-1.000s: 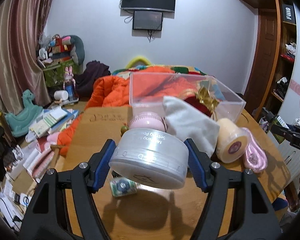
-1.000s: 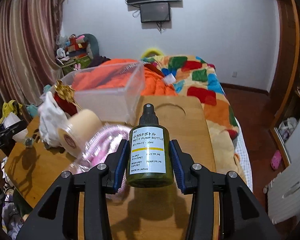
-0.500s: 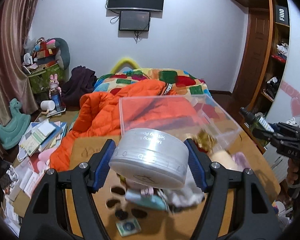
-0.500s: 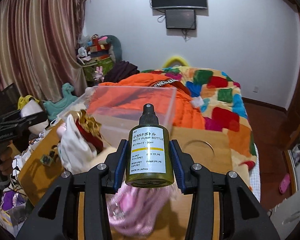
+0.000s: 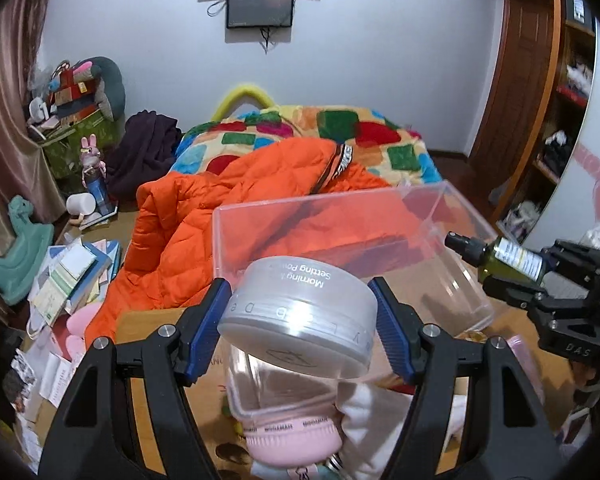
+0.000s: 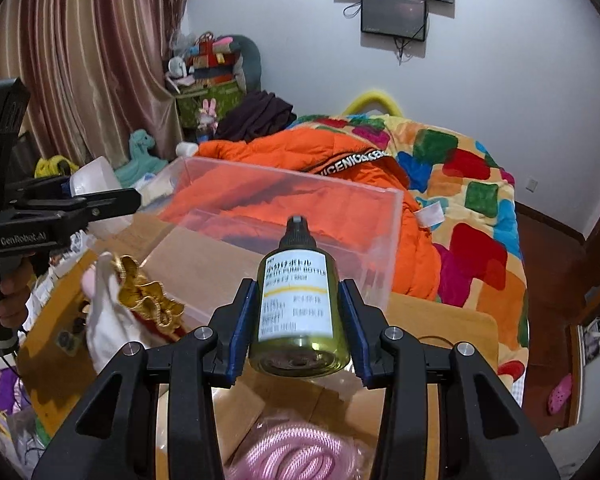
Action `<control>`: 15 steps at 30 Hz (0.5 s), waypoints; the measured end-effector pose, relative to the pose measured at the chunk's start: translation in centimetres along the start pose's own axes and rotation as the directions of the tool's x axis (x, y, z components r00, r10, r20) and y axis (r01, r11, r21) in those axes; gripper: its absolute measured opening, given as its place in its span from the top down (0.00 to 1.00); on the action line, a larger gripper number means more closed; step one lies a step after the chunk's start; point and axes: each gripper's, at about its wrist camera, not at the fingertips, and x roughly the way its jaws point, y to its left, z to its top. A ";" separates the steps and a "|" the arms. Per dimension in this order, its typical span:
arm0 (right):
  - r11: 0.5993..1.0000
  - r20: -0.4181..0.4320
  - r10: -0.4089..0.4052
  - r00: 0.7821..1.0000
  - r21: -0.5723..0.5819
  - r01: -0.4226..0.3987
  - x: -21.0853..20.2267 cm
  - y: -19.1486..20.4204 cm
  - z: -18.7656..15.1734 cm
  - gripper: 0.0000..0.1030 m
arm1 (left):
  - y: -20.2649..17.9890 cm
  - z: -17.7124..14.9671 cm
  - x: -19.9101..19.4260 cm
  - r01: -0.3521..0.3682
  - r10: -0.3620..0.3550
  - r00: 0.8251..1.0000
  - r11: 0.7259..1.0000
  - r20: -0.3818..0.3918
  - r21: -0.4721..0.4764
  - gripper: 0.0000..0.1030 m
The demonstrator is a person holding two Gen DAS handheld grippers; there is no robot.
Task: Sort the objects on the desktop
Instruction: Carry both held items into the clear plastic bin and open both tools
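My left gripper (image 5: 300, 332) is shut on a round translucent powder jar (image 5: 296, 320), held in the air just short of the clear plastic box (image 5: 340, 216) on the wooden table (image 5: 152, 328). My right gripper (image 6: 300, 332) is shut on a green pump bottle (image 6: 296, 312) with a white label, nozzle pointing at the near wall of the clear plastic box (image 6: 284, 208). The bottle (image 5: 500, 256) and right gripper also show at the right of the left wrist view. The left gripper (image 6: 96, 204) shows at the left of the right wrist view, held by a hand (image 6: 12, 292).
On the table lie a pink-lidded clear case (image 5: 284, 424), a white cloth (image 6: 108, 328), a gold and red ornament (image 6: 148, 300) and pink cord (image 6: 300, 456). An orange jacket (image 5: 228, 216) and a patchwork quilt (image 6: 468, 216) cover the bed behind the box.
Both grippers have moved forward over the table toward the clear box, each with its object. The box now looms larger and the table's loose items have slid low in both views.
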 end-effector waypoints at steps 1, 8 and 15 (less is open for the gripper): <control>1.000 -0.009 0.000 1.000 -0.004 0.000 0.3 -0.1 0.1 0.63 | -0.1 0.0 0.3 0.003 -0.003 1.000 1.000 -0.009 0.003 0.33; 0.999 -0.050 -0.007 0.999 -0.042 0.005 1.4 0.7 0.0 0.63 | -0.4 -0.5 1.7 0.015 -0.014 0.998 1.000 -0.062 0.013 0.33; 1.000 -0.069 0.005 0.998 -0.031 -0.008 1.5 0.5 0.1 0.63 | -1.0 -1.0 1.8 0.009 -0.006 0.997 0.999 -0.076 0.037 0.33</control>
